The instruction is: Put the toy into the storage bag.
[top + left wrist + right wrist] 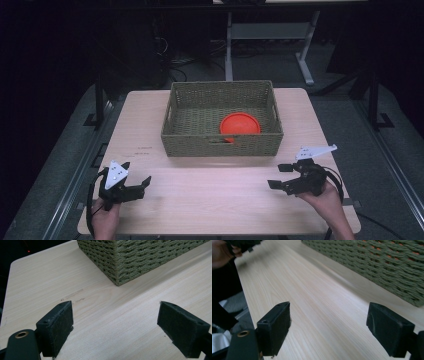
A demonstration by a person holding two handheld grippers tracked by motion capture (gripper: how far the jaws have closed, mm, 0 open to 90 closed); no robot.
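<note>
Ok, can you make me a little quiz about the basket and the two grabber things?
1. True or false: the orange plate lies inside the woven basket.
2. Which is nearer the basket's plate side, the left gripper or the right gripper?
3. Fill in: both grippers have their jaws ____ and hold nothing.

Key
1. True. It lies on the basket's floor, toward its right half.
2. The right gripper.
3. Open. Each gripper view shows a wide gap with bare wooden table between the jaws.
</note>
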